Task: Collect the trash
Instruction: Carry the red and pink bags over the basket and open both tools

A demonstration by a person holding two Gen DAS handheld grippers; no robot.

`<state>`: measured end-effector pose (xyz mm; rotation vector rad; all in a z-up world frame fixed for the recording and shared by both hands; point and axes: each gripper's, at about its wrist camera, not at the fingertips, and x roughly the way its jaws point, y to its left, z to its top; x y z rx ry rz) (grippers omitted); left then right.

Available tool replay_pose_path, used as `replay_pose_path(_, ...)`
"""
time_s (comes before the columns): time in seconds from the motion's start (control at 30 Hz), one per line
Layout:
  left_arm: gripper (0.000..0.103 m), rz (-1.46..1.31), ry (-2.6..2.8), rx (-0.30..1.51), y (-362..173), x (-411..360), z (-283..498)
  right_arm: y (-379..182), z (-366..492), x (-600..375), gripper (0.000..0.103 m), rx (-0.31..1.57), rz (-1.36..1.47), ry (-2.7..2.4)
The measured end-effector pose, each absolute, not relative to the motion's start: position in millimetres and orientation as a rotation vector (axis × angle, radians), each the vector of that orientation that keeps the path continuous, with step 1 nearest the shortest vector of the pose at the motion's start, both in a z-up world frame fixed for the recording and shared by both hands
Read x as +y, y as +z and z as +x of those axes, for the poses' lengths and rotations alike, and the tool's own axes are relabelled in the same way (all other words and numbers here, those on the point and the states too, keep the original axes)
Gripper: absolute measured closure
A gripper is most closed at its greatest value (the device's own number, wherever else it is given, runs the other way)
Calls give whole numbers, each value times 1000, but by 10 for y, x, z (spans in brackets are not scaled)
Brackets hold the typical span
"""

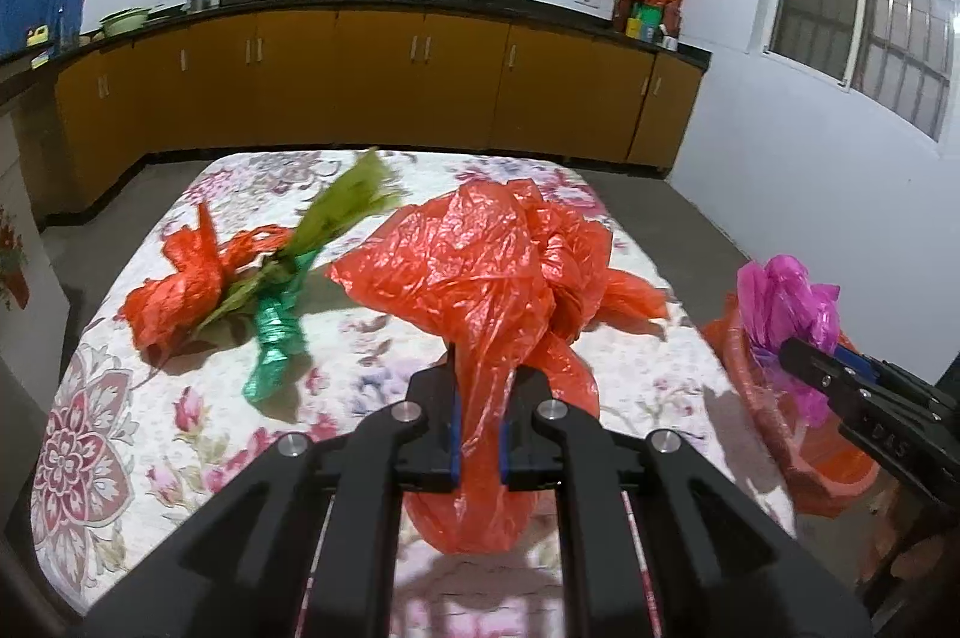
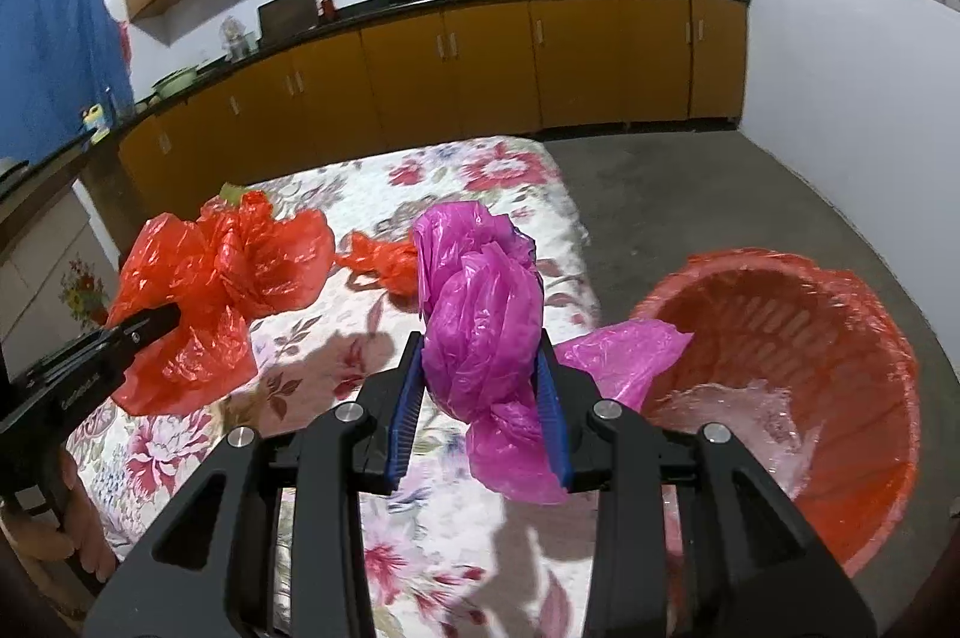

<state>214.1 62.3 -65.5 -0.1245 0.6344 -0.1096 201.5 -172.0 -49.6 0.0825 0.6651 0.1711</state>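
Observation:
My left gripper [image 1: 480, 422] is shut on a large crumpled red plastic bag [image 1: 480, 272] and holds it above the floral table [image 1: 150, 434]. My right gripper [image 2: 480, 386] is shut on a crumpled magenta plastic bag [image 2: 480, 314], held near the table's right edge beside the red trash basket [image 2: 840, 338]. A smaller red bag [image 1: 180, 290], an olive green bag [image 1: 348, 200] and a shiny green bag [image 1: 276, 338] lie on the table's left part. The magenta bag also shows in the left wrist view [image 1: 786, 302].
The red basket [image 1: 804, 440] stands on the floor off the table's right side, lined with red plastic, with clear film [image 2: 738, 416] inside. Yellow cabinets and a dark counter [image 1: 390, 2] with woks run along the far wall. Concrete floor [image 2: 720, 194] lies right of the table.

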Motion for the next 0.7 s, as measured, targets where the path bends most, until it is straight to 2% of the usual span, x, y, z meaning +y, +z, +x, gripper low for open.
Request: replay_pose_path(0.7, 94, -105, -331, 619, -441, -457, 2122, -231, 1696, -2836, 67, 576, 190, -64)
